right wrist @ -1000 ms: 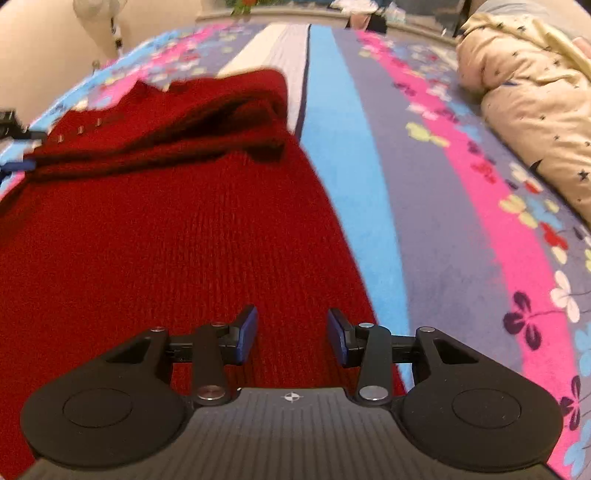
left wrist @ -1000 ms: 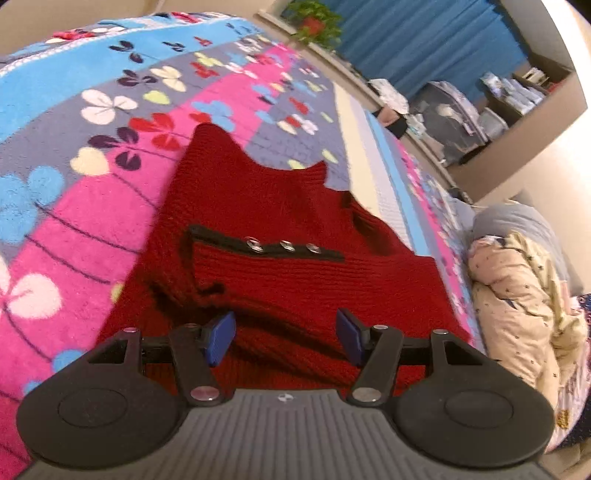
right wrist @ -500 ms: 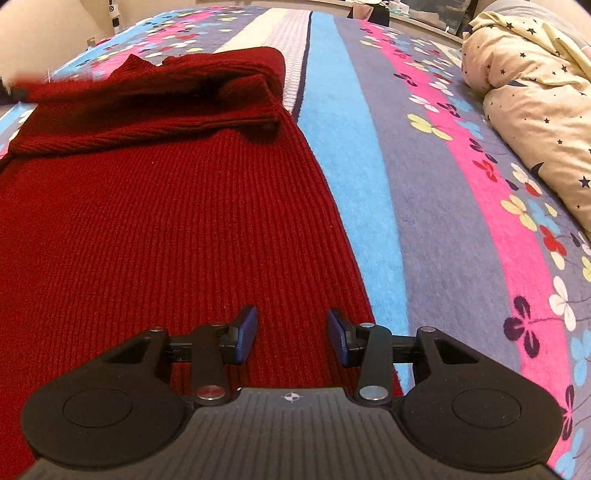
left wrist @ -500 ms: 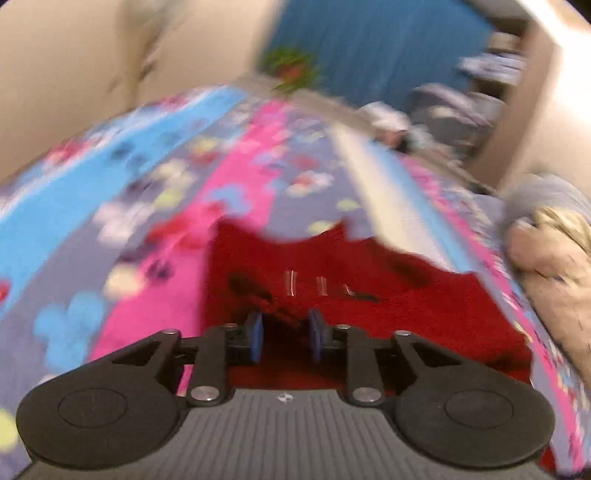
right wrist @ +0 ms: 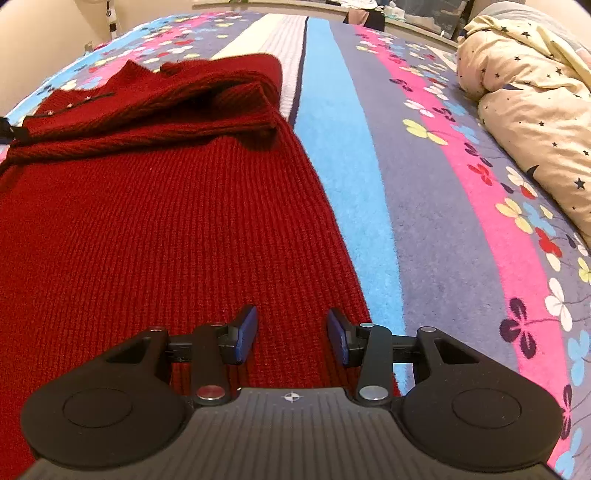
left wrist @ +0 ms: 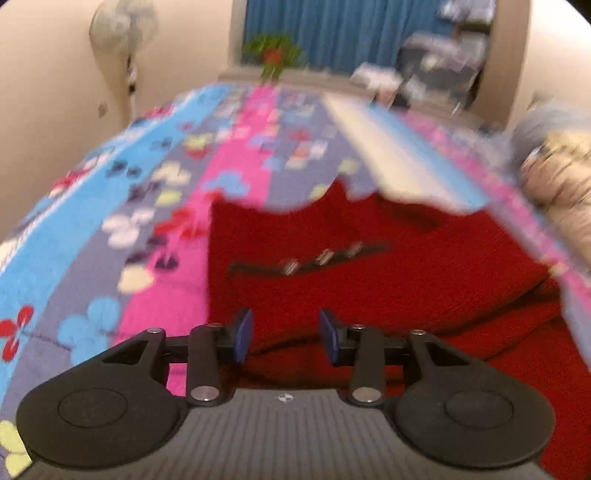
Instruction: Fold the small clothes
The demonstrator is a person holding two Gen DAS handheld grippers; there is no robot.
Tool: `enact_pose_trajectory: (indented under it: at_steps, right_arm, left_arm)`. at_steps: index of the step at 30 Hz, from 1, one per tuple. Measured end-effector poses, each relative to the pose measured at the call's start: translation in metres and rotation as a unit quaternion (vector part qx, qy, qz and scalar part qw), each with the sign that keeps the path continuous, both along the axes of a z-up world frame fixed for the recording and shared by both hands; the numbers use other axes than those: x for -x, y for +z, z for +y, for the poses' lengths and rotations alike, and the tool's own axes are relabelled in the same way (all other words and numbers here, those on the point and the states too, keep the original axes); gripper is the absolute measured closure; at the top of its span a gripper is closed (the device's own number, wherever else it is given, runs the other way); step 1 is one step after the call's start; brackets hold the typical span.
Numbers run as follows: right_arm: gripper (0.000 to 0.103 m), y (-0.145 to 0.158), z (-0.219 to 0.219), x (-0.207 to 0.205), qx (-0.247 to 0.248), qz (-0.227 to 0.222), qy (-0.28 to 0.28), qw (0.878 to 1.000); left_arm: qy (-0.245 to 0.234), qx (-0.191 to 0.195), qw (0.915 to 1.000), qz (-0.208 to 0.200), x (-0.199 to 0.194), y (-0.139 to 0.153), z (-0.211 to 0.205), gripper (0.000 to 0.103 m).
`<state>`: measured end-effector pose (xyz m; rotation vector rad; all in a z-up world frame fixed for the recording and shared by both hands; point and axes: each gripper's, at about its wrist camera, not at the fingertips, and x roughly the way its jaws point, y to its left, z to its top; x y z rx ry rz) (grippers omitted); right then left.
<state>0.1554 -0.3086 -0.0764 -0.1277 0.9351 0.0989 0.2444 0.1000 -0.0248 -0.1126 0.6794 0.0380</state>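
A red knit sweater (right wrist: 166, 229) lies spread on the bed, its upper part folded over in a thick roll (right wrist: 207, 99). A black placket with metal snaps (left wrist: 317, 256) crosses it near the collar. My left gripper (left wrist: 285, 332) hovers over the sweater's left side, its jaws opening. The knit lies below the blue pads, and nothing is pinched. The left wrist view is blurred by motion. My right gripper (right wrist: 291, 332) stands open just above the sweater's flat lower part, near its right edge. Its pads (right wrist: 246, 332) press on nothing.
A striped floral blanket (right wrist: 424, 184) covers the bed. A cream quilt with stars (right wrist: 528, 110) is bunched at the right. Beyond the bed's far end are a standing fan (left wrist: 118, 33), a potted plant (left wrist: 273, 48) and a blue curtain (left wrist: 343, 29).
The left gripper narrowed its jaws over the sweater, then widened them while rolling and drawing back. The raised upper fold has settled onto the sweater. The right gripper has not moved.
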Motion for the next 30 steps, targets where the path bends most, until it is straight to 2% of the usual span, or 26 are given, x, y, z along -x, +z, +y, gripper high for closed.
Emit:
enact_pose_trajectory:
  at_steps: [3, 6, 10, 14, 17, 19, 21, 24, 30]
  right_arm:
    - [0.059, 0.011, -0.003, 0.005, -0.008, -0.025, -0.008, 1.000]
    - [0.059, 0.027, -0.010, 0.014, -0.023, -0.070, -0.028, 0.997]
    - [0.059, 0.041, -0.026, 0.028, -0.049, -0.108, -0.062, 0.991]
    - [0.059, 0.050, -0.041, 0.043, -0.062, -0.126, -0.068, 0.988]
    - [0.059, 0.056, -0.054, 0.056, -0.064, -0.136, -0.063, 0.987]
    - [0.058, 0.059, -0.063, 0.065, -0.068, -0.143, -0.066, 0.985]
    - [0.058, 0.060, -0.074, 0.074, -0.077, -0.143, -0.071, 0.984]
    - [0.058, 0.060, -0.087, 0.084, -0.084, -0.143, -0.077, 0.983]
    - [0.058, 0.059, -0.100, 0.094, -0.091, -0.141, -0.082, 0.982]
  left_arm:
    - [-0.020, -0.003, 0.9996, -0.019, 0.019, 0.021, -0.007, 0.051]
    - [-0.040, -0.010, 0.9989, -0.021, 0.046, 0.038, -0.013, 0.051]
    - [-0.039, -0.012, 0.9986, -0.033, 0.093, 0.064, -0.020, 0.051]
    - [-0.040, -0.026, 0.9975, -0.053, 0.157, 0.079, -0.025, 0.051]
    - [-0.041, -0.028, 0.9972, -0.055, 0.200, 0.075, -0.025, 0.051]
    - [-0.037, -0.034, 0.9980, -0.040, 0.225, 0.065, -0.024, 0.051]
    - [-0.019, -0.028, 0.9993, -0.017, 0.239, 0.057, -0.018, 0.051]
    - [0.006, 0.004, 0.9999, -0.009, 0.251, 0.058, -0.006, 0.051]
    - [0.013, 0.004, 0.9999, 0.007, 0.273, 0.043, -0.002, 0.051]
